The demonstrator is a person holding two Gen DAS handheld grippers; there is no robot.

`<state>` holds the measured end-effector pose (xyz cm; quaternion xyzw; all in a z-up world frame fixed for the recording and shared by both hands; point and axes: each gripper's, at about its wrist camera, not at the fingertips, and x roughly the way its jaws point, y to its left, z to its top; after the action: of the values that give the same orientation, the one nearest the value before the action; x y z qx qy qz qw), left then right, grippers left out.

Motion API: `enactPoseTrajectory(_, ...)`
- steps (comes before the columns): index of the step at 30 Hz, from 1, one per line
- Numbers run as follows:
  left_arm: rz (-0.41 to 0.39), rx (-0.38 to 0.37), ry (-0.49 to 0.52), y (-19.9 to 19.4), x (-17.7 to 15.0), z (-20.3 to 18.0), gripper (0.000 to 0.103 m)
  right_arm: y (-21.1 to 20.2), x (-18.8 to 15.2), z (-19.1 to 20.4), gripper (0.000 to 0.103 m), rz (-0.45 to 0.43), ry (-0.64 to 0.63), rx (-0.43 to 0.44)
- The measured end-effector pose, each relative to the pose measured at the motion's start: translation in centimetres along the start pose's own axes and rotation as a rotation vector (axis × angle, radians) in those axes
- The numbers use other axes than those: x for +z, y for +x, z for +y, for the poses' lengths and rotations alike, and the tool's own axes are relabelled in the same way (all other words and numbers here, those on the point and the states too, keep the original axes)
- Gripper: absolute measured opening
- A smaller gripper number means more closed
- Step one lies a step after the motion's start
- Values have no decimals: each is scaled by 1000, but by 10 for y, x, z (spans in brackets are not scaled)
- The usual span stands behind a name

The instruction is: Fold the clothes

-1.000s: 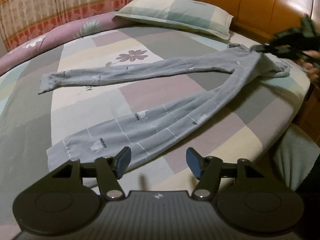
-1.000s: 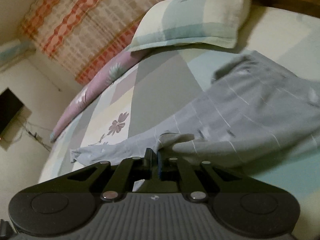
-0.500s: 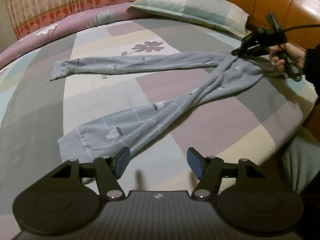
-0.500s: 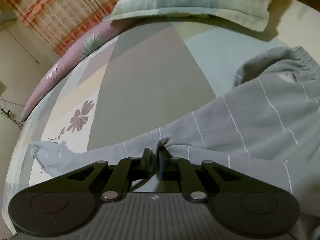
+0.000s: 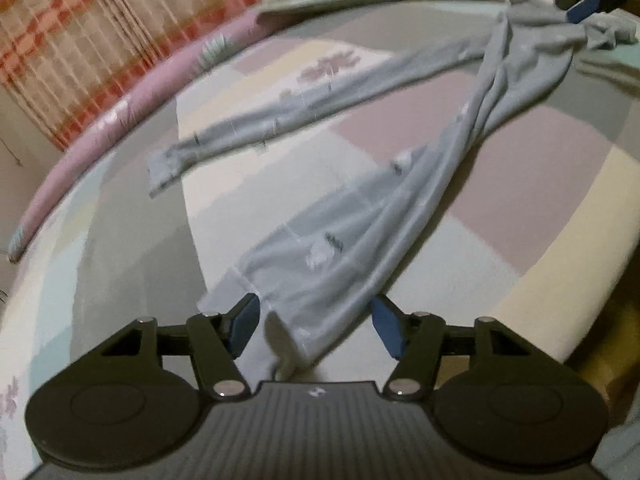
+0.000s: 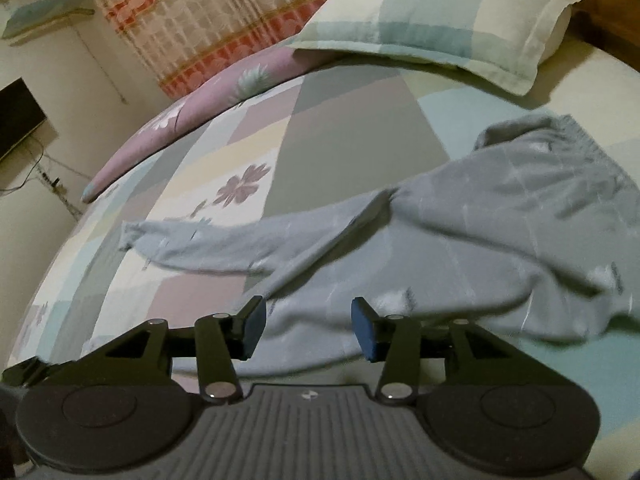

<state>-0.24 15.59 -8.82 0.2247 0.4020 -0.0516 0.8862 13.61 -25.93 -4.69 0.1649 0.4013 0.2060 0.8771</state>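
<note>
A bed point(image 6: 344, 128) with a patchwork sheet of grey, mauve, cream and pale green squares fills both views, with a patterned curtain point(image 6: 208, 12) behind it and a checked pillow point(image 6: 432, 20) at its head. A long mauve bolster point(image 5: 132, 120) lies along the far edge of the bed. Spread on the sheet is a pair of grey trousers point(image 5: 344, 232) with thin white lines: the waistband is bunched near the pillow, one leg runs out across the bed toward the bolster, and the other leg runs down to the near edge. The left tongs point(image 5: 314, 326) hang over the cuff of that near leg, the cloth lying between the fingers; the jaws are closing, but the blue pads do not press on it. The right tongs point(image 6: 306, 326) hover low over the upper part of the trousers, jaws opening, with fabric beneath them and nothing gripped.
</note>
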Motion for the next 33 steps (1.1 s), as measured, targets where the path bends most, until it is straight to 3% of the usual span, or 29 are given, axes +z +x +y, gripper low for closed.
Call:
enactPoseTrajectory(3,6,-3,38,-5,-2,1,60,5,-15,20,52,57,-22,60)
enactPoseTrajectory(8,20,92,189,-8,-14,-5,61,20,-38,75,54,163,-237,105)
enactPoseTrajectory(10,28,160,320,-9,-20,-13,61,24,-45,95,58,182,-311,119)
enactPoseTrajectory(16,11,299,704,0,-35,-43,58,24,-48,115,60,172,-328,172)
enactPoseTrajectory(18,-12,320,781,6,-34,-55,50,22,-48,116,60,169,-319,177)
enactPoseTrajectory(21,-51,297,801,11,-25,-71,39,20,-46,114,61,167,-305,179)
enactPoseTrajectory(27,-47,349,844,18,-36,-63,39,16,-47,112,63,163,-301,174)
enactPoseTrajectory(29,-16,368,846,21,-42,-58,29,18,-48,109,65,164,-290,175)
enactPoseTrajectory(30,11,344,819,21,-41,-56,9,19,-49,108,65,165,-283,176)
enactPoseTrajectory(33,8,286,730,16,-30,-51,8,22,-51,107,65,170,-271,175)
